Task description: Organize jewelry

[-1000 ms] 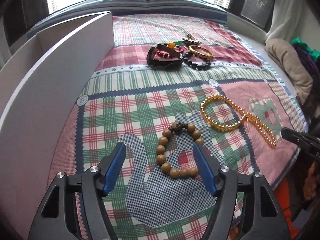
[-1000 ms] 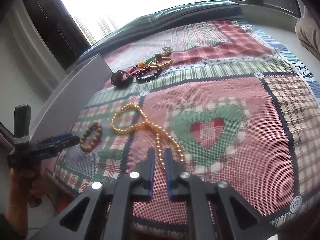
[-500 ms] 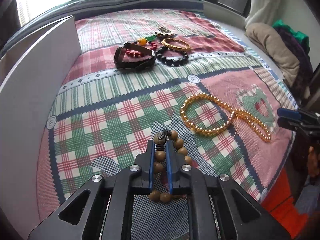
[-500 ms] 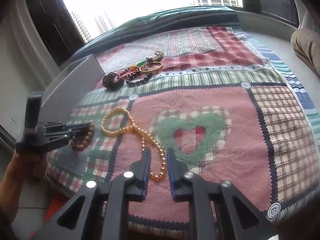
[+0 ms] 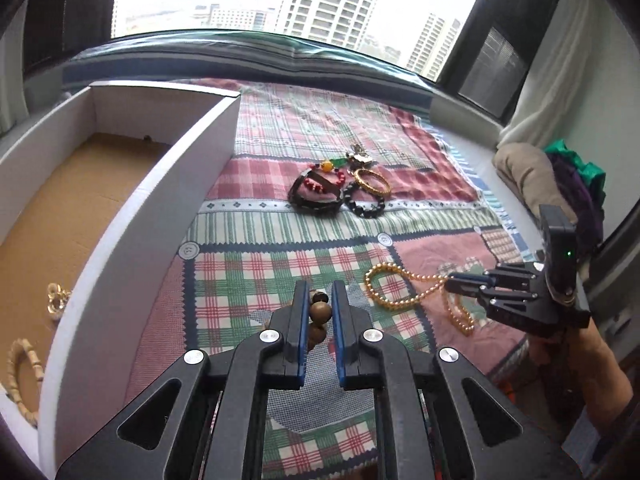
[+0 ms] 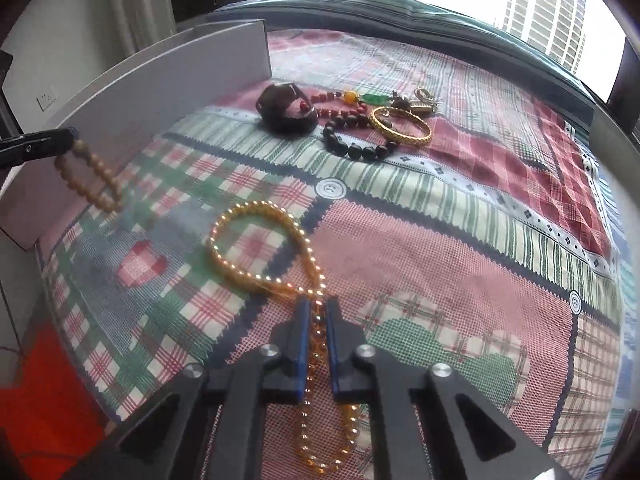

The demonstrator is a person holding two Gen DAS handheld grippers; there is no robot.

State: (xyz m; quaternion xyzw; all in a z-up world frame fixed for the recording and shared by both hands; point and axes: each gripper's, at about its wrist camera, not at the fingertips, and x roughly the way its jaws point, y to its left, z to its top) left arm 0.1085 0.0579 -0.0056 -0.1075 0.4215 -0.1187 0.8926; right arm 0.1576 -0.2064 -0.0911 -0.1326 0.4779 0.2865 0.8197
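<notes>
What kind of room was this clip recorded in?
Most likely a bedroom in a high-rise flat. Jewelry lies on a patchwork quilt spread like a bed cover, a wide window looks onto tower blocks, and folded clothes are heaped at the side.

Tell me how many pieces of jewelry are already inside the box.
2. A small gold piece lies by the wall of the white box, and a pale beaded bracelet lies nearer the camera at the frame edge. More may be hidden outside the view.
</notes>
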